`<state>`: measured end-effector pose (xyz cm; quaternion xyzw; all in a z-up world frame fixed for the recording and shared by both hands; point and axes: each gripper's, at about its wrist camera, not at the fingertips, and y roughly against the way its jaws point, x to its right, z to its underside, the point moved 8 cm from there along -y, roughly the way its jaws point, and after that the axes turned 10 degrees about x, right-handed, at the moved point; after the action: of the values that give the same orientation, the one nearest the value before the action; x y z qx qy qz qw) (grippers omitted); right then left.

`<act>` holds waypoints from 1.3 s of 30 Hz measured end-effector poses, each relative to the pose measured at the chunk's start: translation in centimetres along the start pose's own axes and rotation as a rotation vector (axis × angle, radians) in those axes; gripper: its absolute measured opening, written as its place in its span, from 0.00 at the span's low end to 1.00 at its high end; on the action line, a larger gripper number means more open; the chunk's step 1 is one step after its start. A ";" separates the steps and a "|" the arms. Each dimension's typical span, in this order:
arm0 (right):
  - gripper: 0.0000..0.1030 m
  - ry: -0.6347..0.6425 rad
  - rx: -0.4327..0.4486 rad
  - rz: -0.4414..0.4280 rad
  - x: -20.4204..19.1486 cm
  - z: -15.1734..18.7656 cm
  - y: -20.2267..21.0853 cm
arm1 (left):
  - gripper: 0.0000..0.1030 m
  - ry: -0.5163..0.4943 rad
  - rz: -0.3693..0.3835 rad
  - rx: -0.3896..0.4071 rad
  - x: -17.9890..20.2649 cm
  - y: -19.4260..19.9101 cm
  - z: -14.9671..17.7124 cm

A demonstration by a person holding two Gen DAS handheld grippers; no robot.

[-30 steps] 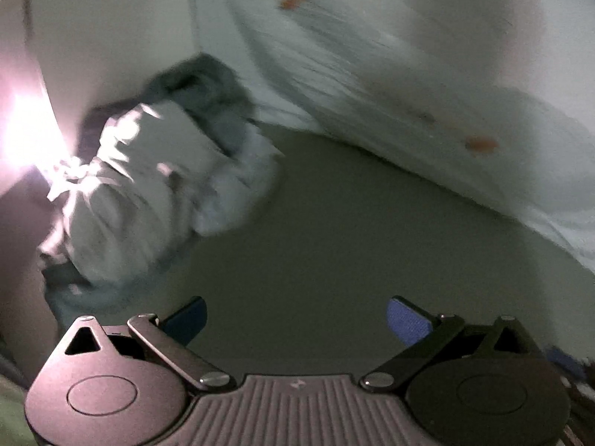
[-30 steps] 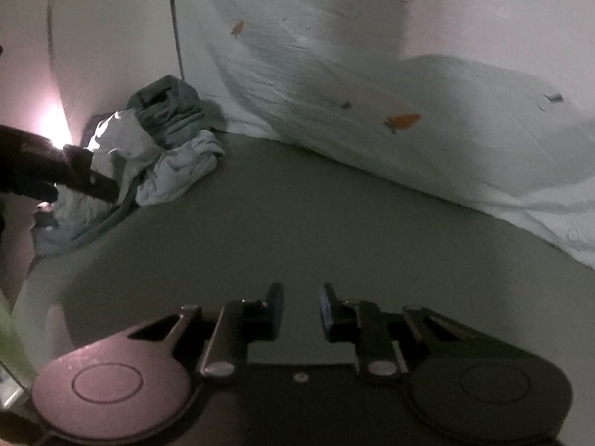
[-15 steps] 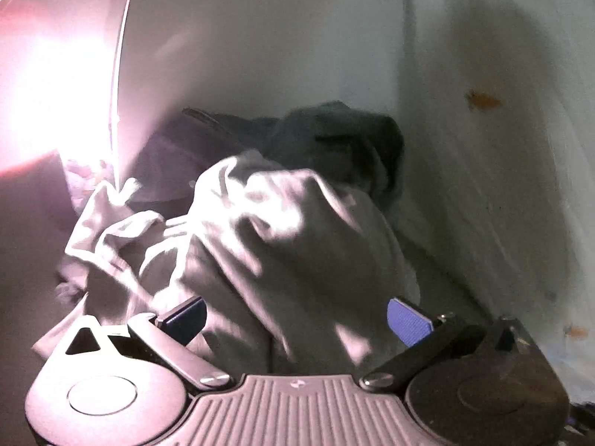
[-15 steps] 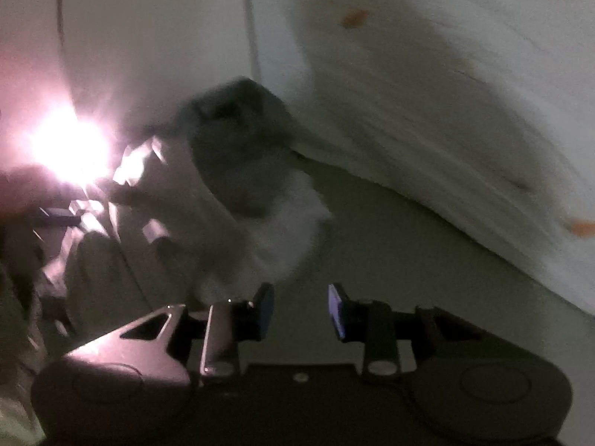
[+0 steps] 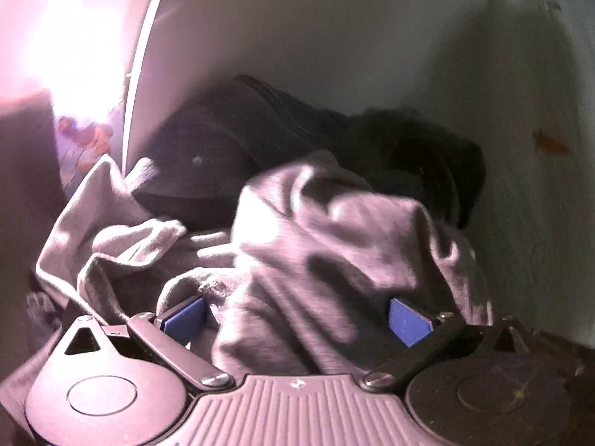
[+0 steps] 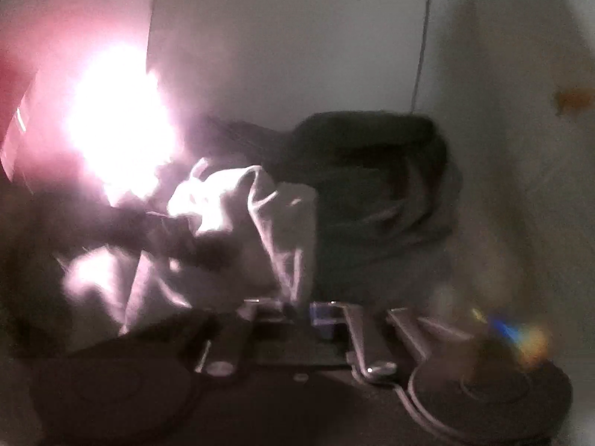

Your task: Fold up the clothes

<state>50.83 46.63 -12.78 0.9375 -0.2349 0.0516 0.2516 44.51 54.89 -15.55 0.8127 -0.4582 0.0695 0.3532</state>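
Note:
A heap of clothes lies in the corner against the white wall. On top is a light grey garment (image 5: 334, 245), with a dark garment (image 5: 401, 148) behind it. My left gripper (image 5: 297, 319) is open, its blue pads (image 5: 407, 321) on either side of a fold of the light grey garment. In the blurred right wrist view the light garment (image 6: 260, 215) and the dark garment (image 6: 372, 171) fill the middle. My right gripper (image 6: 297, 310) sits at the light garment's lower edge with its jaws nearly together; whether cloth is between them is unclear.
A white panel (image 5: 297, 37) stands behind the heap. A pale sheet with orange marks (image 5: 550, 143) hangs at the right. A strong glare (image 6: 119, 126) washes out the left side. The other gripper's dark arm (image 6: 148, 230) reaches into the heap from the left.
Both grippers have moved in close to the clothes heap. The left gripper now straddles the light grey garment. The right gripper's jaws have narrowed.

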 end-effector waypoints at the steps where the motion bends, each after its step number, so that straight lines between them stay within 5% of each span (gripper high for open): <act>1: 0.07 0.048 0.028 0.036 -0.2 -0.1 0.5 | 0.95 0.000 0.011 0.010 0.7 0.7 -0.1; 10: 0.06 0.229 0.373 0.409 2.1 -4.6 13.9 | 0.82 -0.004 0.109 0.096 7.1 6.9 -1.0; 13: 0.06 0.254 0.492 0.551 4.0 -5.9 21.9 | 0.82 -0.018 0.149 0.124 9.8 9.4 -0.9; 18: 0.07 0.181 0.601 0.785 8.9 -4.5 38.8 | 0.84 -0.156 0.294 0.145 19.4 17.8 2.7; 22: 0.08 0.144 0.501 0.984 13.2 2.4 50.8 | 0.87 -0.144 0.430 0.024 26.1 22.2 9.7; 23: 0.17 0.117 0.450 1.022 14.3 4.7 53.2 | 0.87 -0.145 0.459 -0.025 27.6 23.0 12.2; 24: 0.34 0.071 0.368 1.045 15.3 7.6 54.8 | 0.87 -0.154 0.475 -0.079 29.0 23.5 14.9; 26: 0.48 -0.058 0.112 1.045 17.9 16.2 57.3 | 0.87 -0.191 0.478 -0.196 31.4 24.2 20.3; 29: 0.46 -0.241 -0.235 1.071 19.1 29.2 61.9 | 0.87 -0.340 0.444 -0.310 34.2 25.4 27.2; 31: 0.46 -0.318 -0.371 1.076 17.5 35.2 64.8 | 0.87 -0.465 0.415 -0.361 35.6 26.1 31.0; 36: 0.53 -0.539 -0.465 1.044 13.7 43.2 67.4 | 0.87 -0.691 0.364 -0.429 37.0 26.7 36.6; 39: 0.60 -0.566 -0.477 1.035 12.5 43.5 66.2 | 0.87 -0.771 0.303 -0.417 36.8 25.0 36.9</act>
<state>30.06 -30.59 -18.24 0.5983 -0.7199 -0.1368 0.3242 37.86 -2.55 -14.06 0.6148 -0.6738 -0.2804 0.2988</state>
